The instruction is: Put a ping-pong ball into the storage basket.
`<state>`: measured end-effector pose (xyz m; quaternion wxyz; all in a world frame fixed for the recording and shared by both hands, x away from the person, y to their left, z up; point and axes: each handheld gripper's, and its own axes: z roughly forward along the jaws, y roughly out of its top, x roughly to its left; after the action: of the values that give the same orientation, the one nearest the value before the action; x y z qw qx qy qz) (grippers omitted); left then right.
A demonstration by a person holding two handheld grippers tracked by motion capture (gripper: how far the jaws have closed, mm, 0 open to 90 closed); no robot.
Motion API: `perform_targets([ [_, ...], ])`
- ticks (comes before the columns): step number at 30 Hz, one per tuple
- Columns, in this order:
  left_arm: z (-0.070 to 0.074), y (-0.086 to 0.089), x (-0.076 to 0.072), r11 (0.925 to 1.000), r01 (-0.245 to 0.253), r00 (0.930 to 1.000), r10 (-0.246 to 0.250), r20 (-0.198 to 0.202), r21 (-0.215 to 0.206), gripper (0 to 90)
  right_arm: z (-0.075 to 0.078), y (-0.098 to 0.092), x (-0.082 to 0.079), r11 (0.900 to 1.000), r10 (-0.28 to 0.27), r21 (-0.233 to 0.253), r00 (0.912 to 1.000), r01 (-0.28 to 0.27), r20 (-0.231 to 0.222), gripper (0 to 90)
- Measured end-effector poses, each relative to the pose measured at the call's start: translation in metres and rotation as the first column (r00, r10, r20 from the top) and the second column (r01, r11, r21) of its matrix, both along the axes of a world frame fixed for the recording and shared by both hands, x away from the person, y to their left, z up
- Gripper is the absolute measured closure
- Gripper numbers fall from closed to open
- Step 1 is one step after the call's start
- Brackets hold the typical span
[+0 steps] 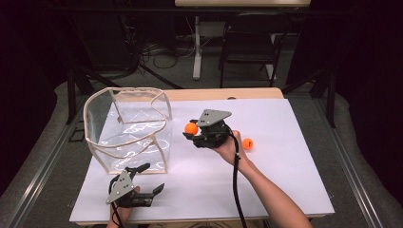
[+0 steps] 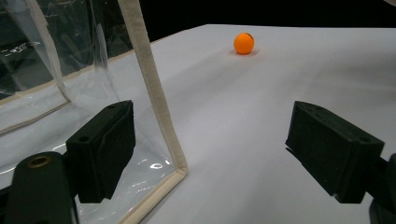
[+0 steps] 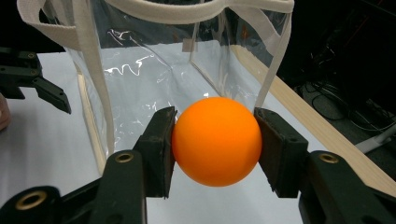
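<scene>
A clear plastic bag [image 1: 128, 128] with cream fabric trim stands open on the white table top at the left. My right gripper [image 1: 191, 132] is shut on an orange ball [image 1: 191, 128], held just right of the bag; in the right gripper view the ball [image 3: 216, 141] sits squeezed between both jaws with the bag [image 3: 154, 60] right behind it. A second orange ball [image 1: 247, 143] lies on the table to the right, and it is the ball [image 2: 243, 43] far off in the left gripper view. My left gripper [image 1: 152, 179] is open by the bag's near corner [image 2: 159, 126].
The white sheet [image 1: 285, 180] covers most of the table, with a wooden edge [image 1: 228, 93] showing at the back. Beyond the table stand a dark chair [image 1: 249, 45] and a desk leg among cables on the floor.
</scene>
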<state>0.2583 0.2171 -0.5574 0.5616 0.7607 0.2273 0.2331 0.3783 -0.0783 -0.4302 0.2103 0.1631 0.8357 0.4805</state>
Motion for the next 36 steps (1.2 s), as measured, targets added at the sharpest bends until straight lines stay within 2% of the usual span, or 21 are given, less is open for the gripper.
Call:
perform_targets([
  [36,0.0,0.0,0.0,1.0,0.002,1.0,-0.002,0.0,-0.001,15.7,0.02,0.015,0.015,1.0,0.008,-0.017,1.0,-0.007,0.004,50.9],
])
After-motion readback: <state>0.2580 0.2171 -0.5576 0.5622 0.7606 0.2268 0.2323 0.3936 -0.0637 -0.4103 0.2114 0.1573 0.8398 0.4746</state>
